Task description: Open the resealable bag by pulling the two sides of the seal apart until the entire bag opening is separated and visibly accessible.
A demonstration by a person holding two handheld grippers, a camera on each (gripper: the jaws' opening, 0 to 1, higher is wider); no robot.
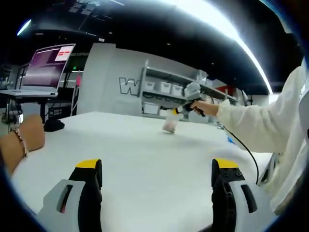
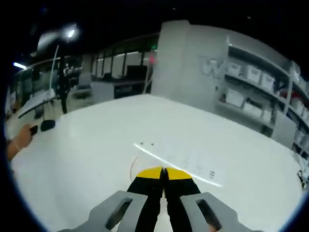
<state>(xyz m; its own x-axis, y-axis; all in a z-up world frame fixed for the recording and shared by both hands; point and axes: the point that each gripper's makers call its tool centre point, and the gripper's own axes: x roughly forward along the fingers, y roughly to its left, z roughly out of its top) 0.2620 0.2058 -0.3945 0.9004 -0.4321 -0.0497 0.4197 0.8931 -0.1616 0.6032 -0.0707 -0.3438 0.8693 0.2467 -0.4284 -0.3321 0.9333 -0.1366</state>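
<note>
The resealable bag (image 1: 170, 124) is clear with a pinkish tint and hangs just above the white table (image 1: 145, 159). My right gripper (image 1: 177, 111), held by a hand in a white sleeve, pinches the bag's top edge in the left gripper view. In the right gripper view the yellow-tipped jaws of my right gripper (image 2: 163, 174) are pressed together on the bag, and its seal strip (image 2: 149, 152) runs as a pale line across the tips. My left gripper (image 1: 158, 166) stands wide open over bare table, well short of the bag, with nothing between its jaws.
A laptop (image 1: 46, 67) sits on a stand at the far left, with a black mouse (image 1: 53, 125) by the table edge. Another person's hand (image 1: 24, 137) rests at the left edge. Shelves with white bins (image 1: 166, 89) line the back wall.
</note>
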